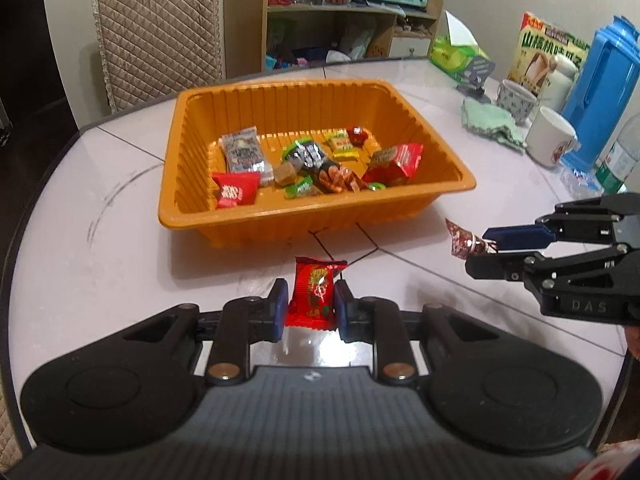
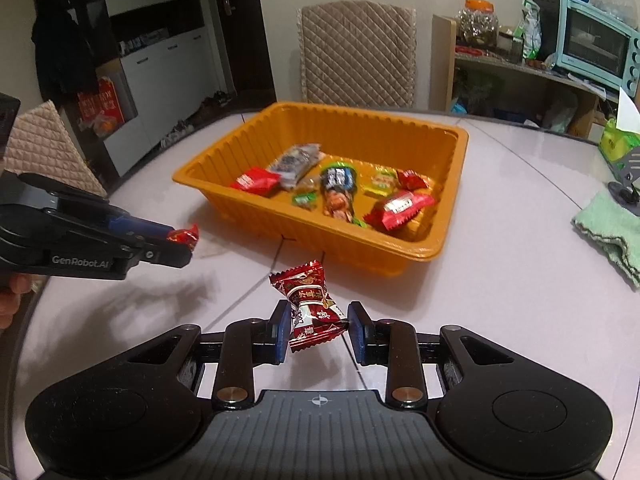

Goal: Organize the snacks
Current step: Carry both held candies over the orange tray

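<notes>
An orange ribbed tray (image 1: 240, 216) (image 2: 360, 252) holding several wrapped snacks stands on the pale round table. My left gripper (image 1: 311, 300) (image 2: 184, 238) is shut on a bright red snack packet (image 1: 313, 294) (image 2: 185, 236), held above the table just in front of the tray. My right gripper (image 2: 319, 322) (image 1: 486, 254) is shut on a dark red twisted-wrapper candy (image 2: 310, 304) (image 1: 460, 242), also lifted off the table, to the right of the left gripper. Both grippers point toward the tray's near wall.
At the table's right side lie a green cloth (image 1: 494, 124) (image 2: 612, 228), two mugs (image 1: 552, 142), a blue pitcher (image 1: 600, 80), a snack box (image 1: 548, 52) and a green tissue pack (image 1: 456, 54). A quilted chair (image 1: 158, 32) (image 2: 356, 52) stands behind the tray. A hand (image 2: 12, 296) grips the left gripper.
</notes>
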